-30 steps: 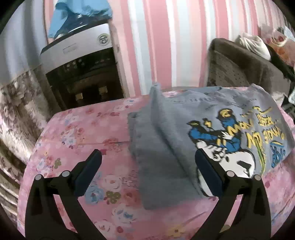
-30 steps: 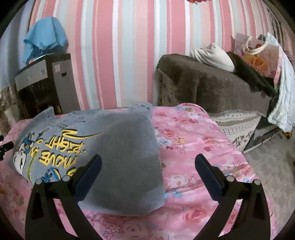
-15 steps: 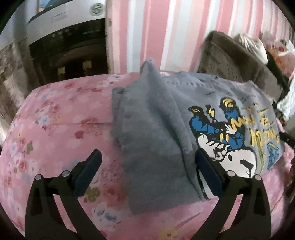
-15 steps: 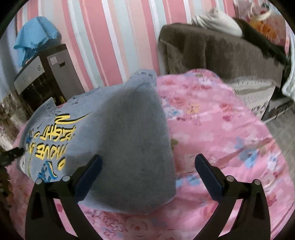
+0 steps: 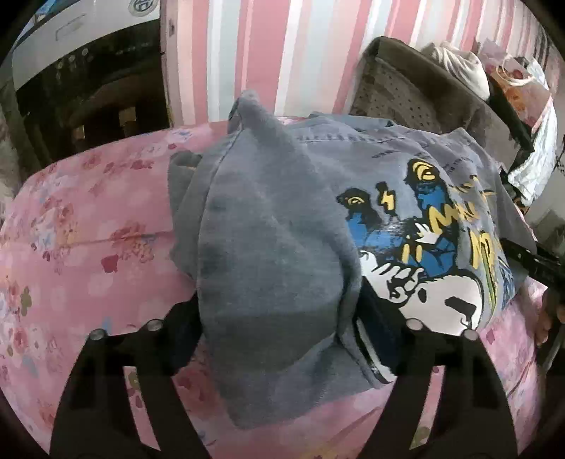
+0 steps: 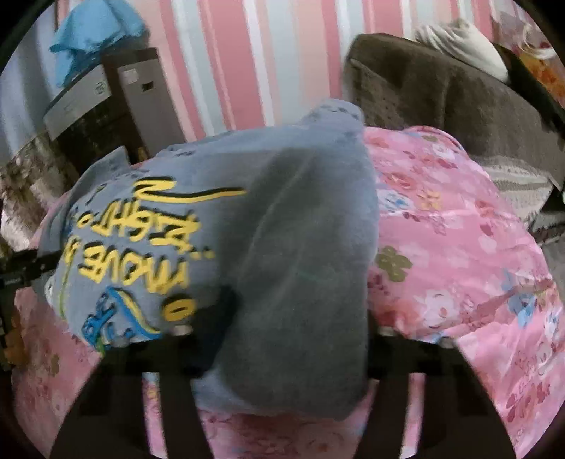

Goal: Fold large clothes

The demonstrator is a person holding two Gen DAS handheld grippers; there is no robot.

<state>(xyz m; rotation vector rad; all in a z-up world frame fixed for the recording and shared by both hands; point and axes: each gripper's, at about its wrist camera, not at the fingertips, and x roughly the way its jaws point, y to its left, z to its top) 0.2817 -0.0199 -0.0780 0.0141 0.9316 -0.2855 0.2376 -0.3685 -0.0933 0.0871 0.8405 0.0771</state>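
Observation:
A grey sweatshirt [image 5: 282,226] with a blue, white and yellow cartoon print lies on the pink floral bedspread [image 5: 88,247], both sleeves folded in over its body. My left gripper [image 5: 279,328] is open, its fingers straddling the near end of the left folded sleeve. In the right wrist view the same sweatshirt [image 6: 289,247] shows yellow lettering. My right gripper [image 6: 296,339] is open, its fingers either side of the near end of the right folded sleeve. Cloth hides both sets of fingertips.
A striped pink wall stands behind. A black and silver appliance [image 5: 81,70] is at the back left with blue cloth [image 6: 99,31] on top. A brown sofa [image 6: 441,91] with white clothes stands at the right. The other gripper [image 5: 529,261] shows at the sweatshirt's right edge.
Both grippers have moved forward and down over the sweatshirt. Each folded sleeve end now lies between the open fingers, where before the fingers hung short of the cloth.

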